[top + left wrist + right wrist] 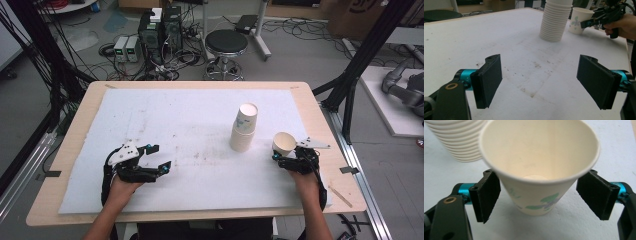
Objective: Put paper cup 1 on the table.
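Between the right gripper's [537, 200] spread jaws a single paper cup [537, 170] stands upright on the bench [175, 125], released beside the cup stack [243, 130]; the left gripper [159, 156] waits wide and empty. Setting-down looks done.

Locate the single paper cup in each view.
High view: cup right of centre, just ahead of the right gripper.
Left gripper view: cup top right, right of the stack.
Right gripper view: cup centre, between the open fingers, untouched.
Shared landmark: the stack.
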Demonstrator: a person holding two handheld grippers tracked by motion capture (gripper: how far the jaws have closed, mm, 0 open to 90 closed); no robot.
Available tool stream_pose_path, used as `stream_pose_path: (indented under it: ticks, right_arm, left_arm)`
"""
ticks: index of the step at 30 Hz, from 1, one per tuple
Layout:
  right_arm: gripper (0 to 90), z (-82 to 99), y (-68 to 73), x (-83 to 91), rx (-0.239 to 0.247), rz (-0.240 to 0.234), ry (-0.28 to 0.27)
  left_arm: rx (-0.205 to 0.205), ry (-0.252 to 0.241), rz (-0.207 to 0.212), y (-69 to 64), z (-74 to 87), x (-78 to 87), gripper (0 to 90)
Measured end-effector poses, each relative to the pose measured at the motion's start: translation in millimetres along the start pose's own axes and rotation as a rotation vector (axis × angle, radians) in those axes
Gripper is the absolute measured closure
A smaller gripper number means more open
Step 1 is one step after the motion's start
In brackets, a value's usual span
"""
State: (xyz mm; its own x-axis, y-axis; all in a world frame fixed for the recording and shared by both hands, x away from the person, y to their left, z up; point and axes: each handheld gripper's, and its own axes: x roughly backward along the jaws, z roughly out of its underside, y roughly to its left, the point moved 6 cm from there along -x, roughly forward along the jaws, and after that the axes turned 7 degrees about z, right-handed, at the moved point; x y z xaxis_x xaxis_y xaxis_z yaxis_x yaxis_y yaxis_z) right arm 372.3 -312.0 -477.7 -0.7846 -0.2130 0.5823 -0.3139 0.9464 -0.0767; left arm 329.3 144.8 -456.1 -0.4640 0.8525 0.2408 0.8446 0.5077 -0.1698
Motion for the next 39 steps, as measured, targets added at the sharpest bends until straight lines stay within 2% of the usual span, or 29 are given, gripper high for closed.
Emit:
stream_pose_path:
  ticks: [3, 6, 11, 18, 22, 24, 29, 33, 39]
  right_arm:
    - [20.1, -0.7, 1.8, 9.2, 0.014, -0.006, -0.014]
    - [20.1, -3.4, 4.6, 19.8, 0.023, -0.009, -0.051]
    - [20.1, -6.5, 9.9, 40.8, 0.011, -0.010, -0.106]
    - [20.1, -10.1, 17.6, 58.0, 0.018, -0.036, -0.150]
    - [20.1, -16.3, 22.0, 67.3, 0.011, -0.059, -0.199]
    - [19.4, -21.0, 27.7, 70.8, 0.024, -0.100, -0.227]
    - [19.1, -27.1, 40.2, 70.8, 0.079, -0.141, -0.254]
    - [19.2, -29.4, 46.6, 71.8, 0.061, -0.194, -0.256]
    - [19.4, -29.3, 49.4, 71.8, 0.074, -0.208, -0.256]
  left_arm:
    - [0.002, -0.002, -0.004, 0.9, -0.4, 0.7, 20.3]
    - [0.002, -0.003, -0.009, 1.7, -0.7, 1.8, 20.3]
    - [0.029, -0.026, -0.053, 5.8, -4.9, 5.9, 18.3]
    - [0.036, -0.041, -0.051, 6.8, -5.8, 10.2, 17.1]
    - [0.039, -0.064, -0.047, 6.3, -7.5, 11.2, 17.1]
    - [0.040, -0.077, -0.038, 6.2, -8.9, 12.1, 17.1]
    - [0.027, -0.104, -0.025, 6.2, -11.6, 14.1, 17.1]
    - [0.025, -0.108, -0.023, 6.6, -11.5, 16.0, 17.1]
    - [0.022, -0.105, -0.029, 5.1, -11.9, 16.8, 17.1]
